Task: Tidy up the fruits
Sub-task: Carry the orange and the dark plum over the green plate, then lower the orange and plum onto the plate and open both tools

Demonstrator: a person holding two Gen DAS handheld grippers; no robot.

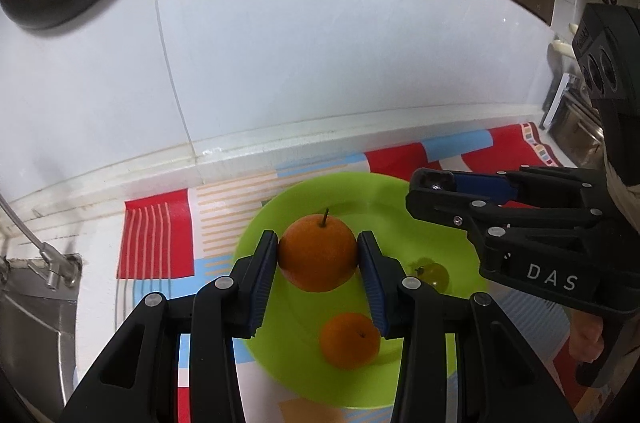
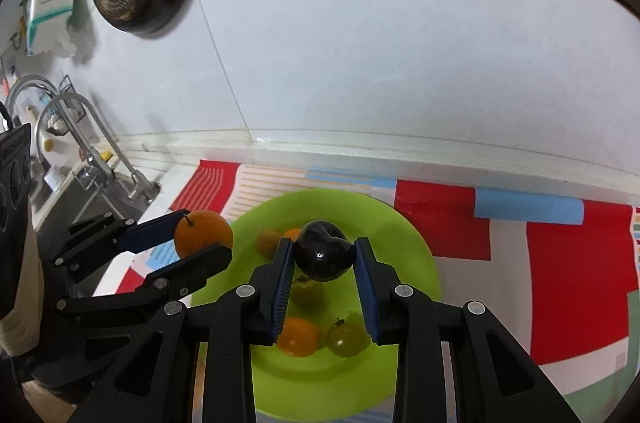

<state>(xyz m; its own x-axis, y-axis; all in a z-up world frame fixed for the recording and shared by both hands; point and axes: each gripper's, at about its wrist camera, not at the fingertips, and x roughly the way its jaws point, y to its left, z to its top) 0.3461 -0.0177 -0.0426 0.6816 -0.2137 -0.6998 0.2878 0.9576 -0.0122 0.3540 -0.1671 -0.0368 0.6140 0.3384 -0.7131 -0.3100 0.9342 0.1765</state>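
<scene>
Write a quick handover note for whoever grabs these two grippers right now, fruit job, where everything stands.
Left gripper: shut on the stemmed orange, held above the green plate.
Right gripper: shut on the dark plum, also over the plate.
On the plate: a small orange and a green tomato; the right wrist view shows a few more small fruits.
Done: those fruits plated.
Left: set down both held fruits, probably on the plate.
</scene>
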